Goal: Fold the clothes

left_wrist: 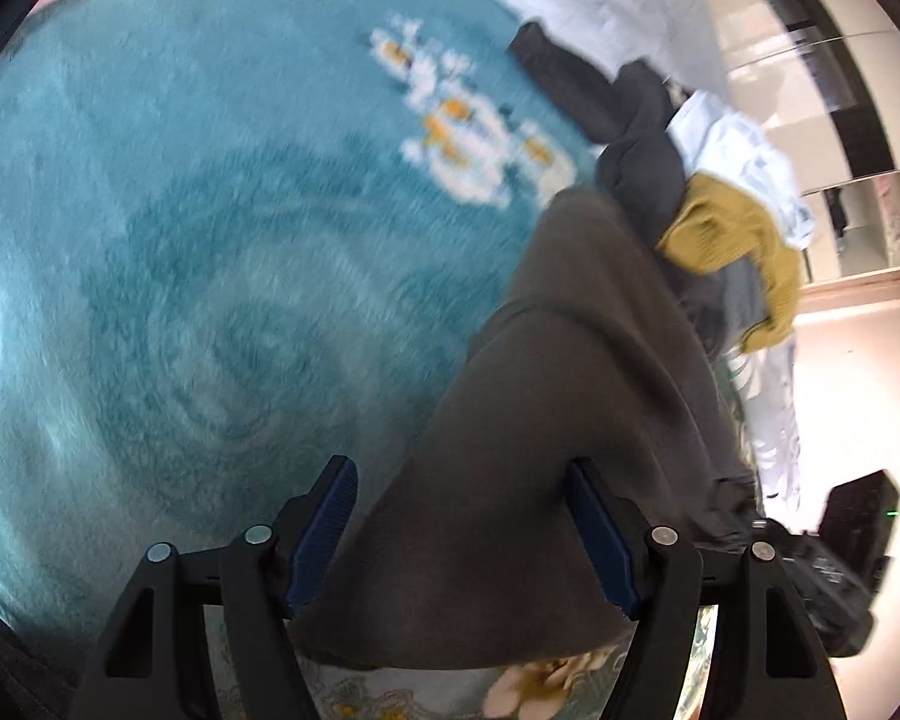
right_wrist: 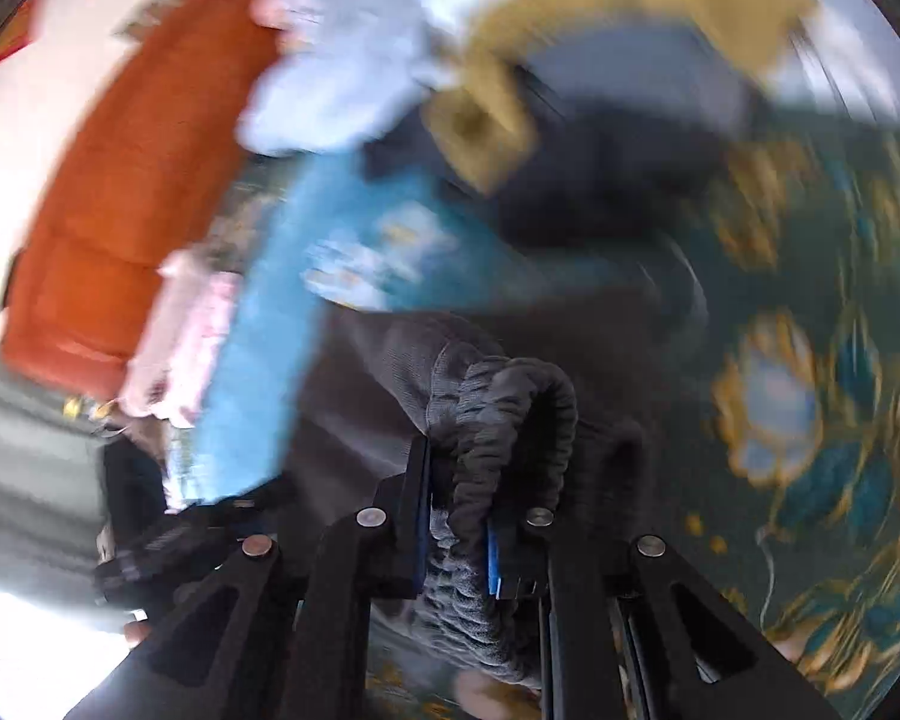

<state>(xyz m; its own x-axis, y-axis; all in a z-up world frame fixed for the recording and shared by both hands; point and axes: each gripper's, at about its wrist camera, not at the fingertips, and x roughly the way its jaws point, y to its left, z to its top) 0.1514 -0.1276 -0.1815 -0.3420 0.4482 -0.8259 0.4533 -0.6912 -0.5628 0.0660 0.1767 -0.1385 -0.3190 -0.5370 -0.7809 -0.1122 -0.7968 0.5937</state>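
Blanket: a teal blanket [left_wrist: 198, 252] with a white and orange pattern fills most of my left view
Garment: grey trousers [left_wrist: 570, 420] lie over the blanket's right part, beside a heap of clothes [left_wrist: 726, 222]
Left gripper [left_wrist: 462, 540]: I see its jaws apart; the grey cloth passes between them; pads not pressing
Right gripper [right_wrist: 459, 516]: I see it clamped on the gathered ribbed waistband [right_wrist: 510, 420]; view blurred
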